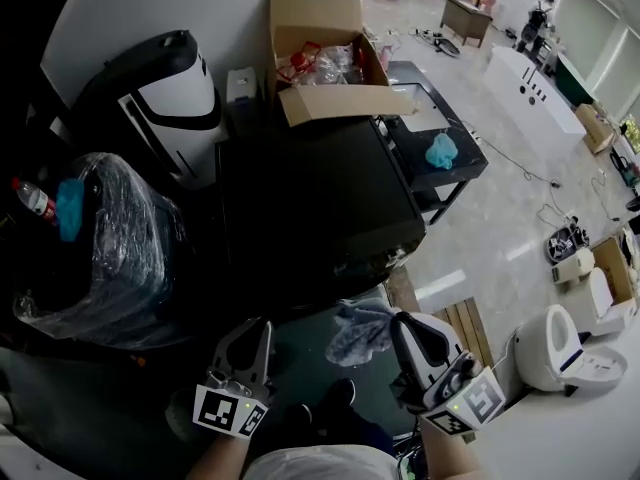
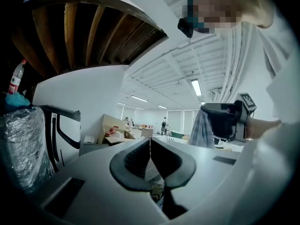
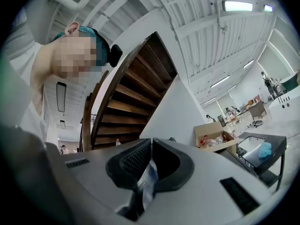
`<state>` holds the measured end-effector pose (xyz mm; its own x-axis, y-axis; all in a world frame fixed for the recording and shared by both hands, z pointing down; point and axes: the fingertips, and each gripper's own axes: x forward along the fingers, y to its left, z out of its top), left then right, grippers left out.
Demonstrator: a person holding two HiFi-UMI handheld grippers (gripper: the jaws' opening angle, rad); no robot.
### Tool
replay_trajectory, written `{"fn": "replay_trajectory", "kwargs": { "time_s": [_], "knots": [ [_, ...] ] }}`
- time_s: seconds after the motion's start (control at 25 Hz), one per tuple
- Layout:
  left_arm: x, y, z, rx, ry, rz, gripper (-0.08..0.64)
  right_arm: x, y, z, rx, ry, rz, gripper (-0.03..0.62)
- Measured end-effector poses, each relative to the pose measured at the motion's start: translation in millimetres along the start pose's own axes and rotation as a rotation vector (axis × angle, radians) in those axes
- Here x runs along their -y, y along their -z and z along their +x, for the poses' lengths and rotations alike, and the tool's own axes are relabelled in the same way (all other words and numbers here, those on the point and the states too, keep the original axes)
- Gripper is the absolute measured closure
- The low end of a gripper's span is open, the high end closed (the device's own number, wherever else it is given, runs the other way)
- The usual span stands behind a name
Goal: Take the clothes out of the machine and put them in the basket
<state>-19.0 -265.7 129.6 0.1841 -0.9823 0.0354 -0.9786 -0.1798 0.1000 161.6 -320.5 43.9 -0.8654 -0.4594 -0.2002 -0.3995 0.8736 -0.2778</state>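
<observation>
Clamping the right gripper [image 1: 418, 330] shut on a blue-grey garment [image 1: 358, 334], low in the frame just right of centre, with the cloth bunching out to the left of the jaws. Holding the left gripper [image 1: 254, 336] at lower left, jaws together on nothing. Judging the plastic-lined bin [image 1: 120, 258] at mid-left to be the likely basket: lying up and left of the garment, beside the dark machine [image 1: 310, 208], nearer the left gripper.

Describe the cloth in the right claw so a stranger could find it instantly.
Find the big black machine in the middle of the head view; below its near edge is the right claw. Bunched in its shut jaws hangs the pale blue-grey cloth. Unlike the brighter teal cloth lying on the black cart, it is held in the air.
</observation>
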Motion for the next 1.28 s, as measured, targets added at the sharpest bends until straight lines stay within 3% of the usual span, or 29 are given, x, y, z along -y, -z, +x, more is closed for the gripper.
{"fn": "replay_trajectory", "kwargs": {
  "time_s": [0.28, 0.48, 0.96, 1.28],
  "knots": [
    [2, -40, -26, 0.009, -0.02, -0.009, 0.538, -21, -32, -2, 0.015, 0.021, 0.038, 0.574],
    [-1, -48, -42, 0.025, -0.032, -0.01, 0.538, -41, -43, 0, 0.031, 0.003, 0.031, 0.574],
    [-15, -51, -72, 0.026, -0.091, -0.019, 0.538, -70, -38, 11, 0.007, -0.042, 0.025, 0.572],
    [-47, -49, -98, -0.008, -0.198, -0.002, 0.538, -83, -16, 32, -0.05, -0.124, 0.0, 0.572]
  ]
}}
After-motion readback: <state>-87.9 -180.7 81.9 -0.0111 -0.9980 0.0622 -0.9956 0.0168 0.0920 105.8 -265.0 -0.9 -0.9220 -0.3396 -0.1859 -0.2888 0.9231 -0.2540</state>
